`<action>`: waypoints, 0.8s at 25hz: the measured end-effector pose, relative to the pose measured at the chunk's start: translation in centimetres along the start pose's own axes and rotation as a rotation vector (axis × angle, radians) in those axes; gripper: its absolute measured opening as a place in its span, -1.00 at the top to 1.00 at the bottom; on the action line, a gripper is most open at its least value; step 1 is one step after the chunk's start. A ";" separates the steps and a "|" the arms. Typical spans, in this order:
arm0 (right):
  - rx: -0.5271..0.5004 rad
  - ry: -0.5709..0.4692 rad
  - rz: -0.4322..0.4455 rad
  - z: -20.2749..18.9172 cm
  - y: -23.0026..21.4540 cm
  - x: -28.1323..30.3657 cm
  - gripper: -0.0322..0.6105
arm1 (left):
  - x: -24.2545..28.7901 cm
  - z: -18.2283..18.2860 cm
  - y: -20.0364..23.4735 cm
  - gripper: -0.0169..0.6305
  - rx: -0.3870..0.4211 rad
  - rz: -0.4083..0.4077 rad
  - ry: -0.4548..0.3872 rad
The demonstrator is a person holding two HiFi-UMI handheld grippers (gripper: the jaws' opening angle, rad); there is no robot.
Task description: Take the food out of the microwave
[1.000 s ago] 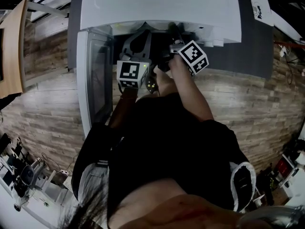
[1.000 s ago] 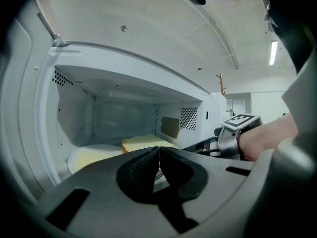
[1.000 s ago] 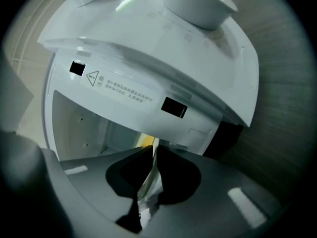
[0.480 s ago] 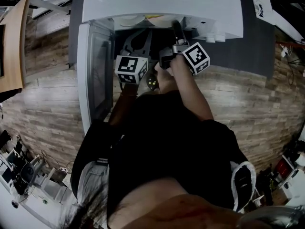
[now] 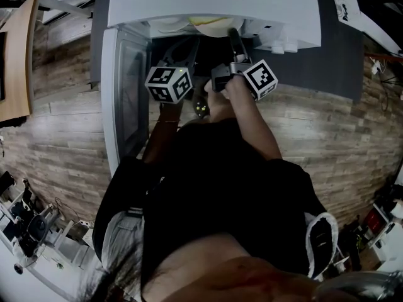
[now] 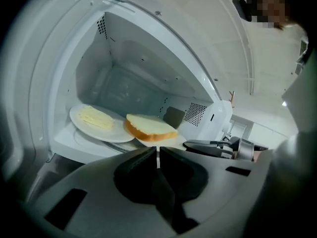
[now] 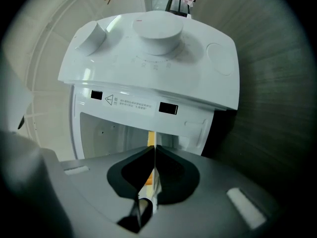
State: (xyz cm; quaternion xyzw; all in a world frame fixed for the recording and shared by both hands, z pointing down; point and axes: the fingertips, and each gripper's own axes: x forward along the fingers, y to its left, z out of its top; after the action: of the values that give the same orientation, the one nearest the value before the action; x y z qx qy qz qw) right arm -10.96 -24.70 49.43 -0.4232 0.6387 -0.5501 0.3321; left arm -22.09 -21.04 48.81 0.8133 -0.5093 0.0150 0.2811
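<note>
The left gripper (image 6: 157, 155) has its jaws pressed together on the near rim of a white plate (image 6: 165, 141), with only a thin white sliver showing between the pads. Just beyond its tips, a bread slice (image 6: 151, 127) lies on that plate at the mouth of the open microwave (image 5: 208, 2). Farther in and to the gripper's left, a second plate (image 6: 85, 129) with a pale yellow food (image 6: 96, 117) on it sits on the cavity floor. It touches or slips under the first plate; which one cannot be told.

The right gripper (image 7: 154, 150) is clamped on the same plate from the other side. Its view is rolled, so the rim runs edge-on between the closed jaws, with a strip of yellow crust just past the tips. Ahead of this gripper is the microwave's control panel with its knobs.

From the head view, both arms stretch forward from the body to the cavity. The bare right forearm (image 5: 261, 134) slants up to the right hand (image 5: 234, 93), and the left forearm (image 5: 162, 134) lies nearly straight. The left gripper's marker cube is tilted on its axis. The microwave door (image 5: 123, 99) hangs open outside the left gripper.
</note>
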 end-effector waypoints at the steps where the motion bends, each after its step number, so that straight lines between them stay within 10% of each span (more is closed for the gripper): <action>1: 0.003 0.001 0.004 0.0 0.0 -0.1 0.89 | 0.1 -0.1 0.0 0.92 -0.015 -0.008 0.004; 20: 0.050 0.016 0.089 -0.4 -0.1 -1.3 0.88 | 1.2 -1.1 0.7 0.67 -0.437 -0.108 -0.051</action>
State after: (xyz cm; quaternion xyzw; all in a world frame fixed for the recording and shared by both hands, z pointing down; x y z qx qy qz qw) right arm -10.75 -23.33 49.51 -0.3813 0.6458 -0.5539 0.3616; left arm -21.80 -21.69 50.38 0.7593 -0.4629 -0.1313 0.4381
